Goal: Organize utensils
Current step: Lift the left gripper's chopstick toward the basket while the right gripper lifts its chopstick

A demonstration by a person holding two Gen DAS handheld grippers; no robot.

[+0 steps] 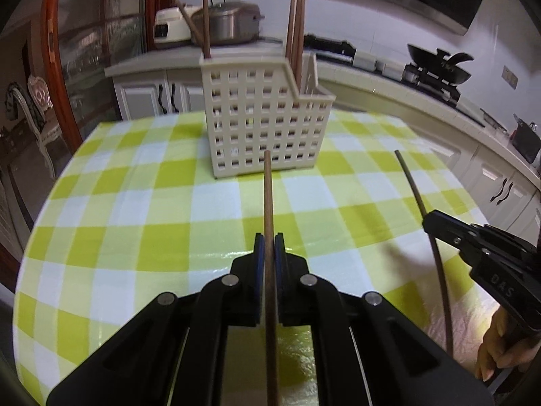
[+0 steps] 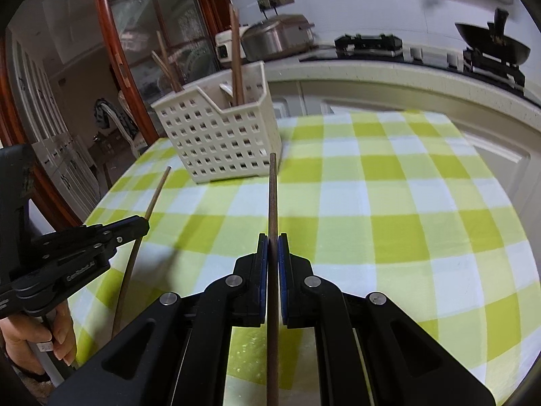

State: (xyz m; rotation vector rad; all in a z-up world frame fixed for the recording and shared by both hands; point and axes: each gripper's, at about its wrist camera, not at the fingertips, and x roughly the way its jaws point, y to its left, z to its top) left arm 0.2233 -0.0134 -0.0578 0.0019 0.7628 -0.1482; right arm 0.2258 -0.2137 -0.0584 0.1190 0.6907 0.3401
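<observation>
A cream slotted utensil basket [image 1: 267,125] stands at the far side of the checked table, holding several brown chopsticks [image 1: 296,30] upright. My left gripper [image 1: 269,238] is shut on a brown chopstick [image 1: 268,199] that points forward at the basket, lifted off the cloth. In the right wrist view my right gripper [image 2: 272,238] is shut on a darker chopstick [image 2: 272,196], also aimed toward the basket [image 2: 219,135]. Each gripper shows in the other's view: the right one [image 1: 426,220] at the right, the left one [image 2: 143,225] at the left, each with its chopstick.
A green, white and yellow checked cloth [image 1: 152,209] covers the round table. Behind it run white kitchen counters [image 1: 389,81] with a rice cooker [image 1: 230,22], a stove and a black wok [image 1: 439,64]. A wood-framed glass door [image 1: 84,44] and a chair stand at the left.
</observation>
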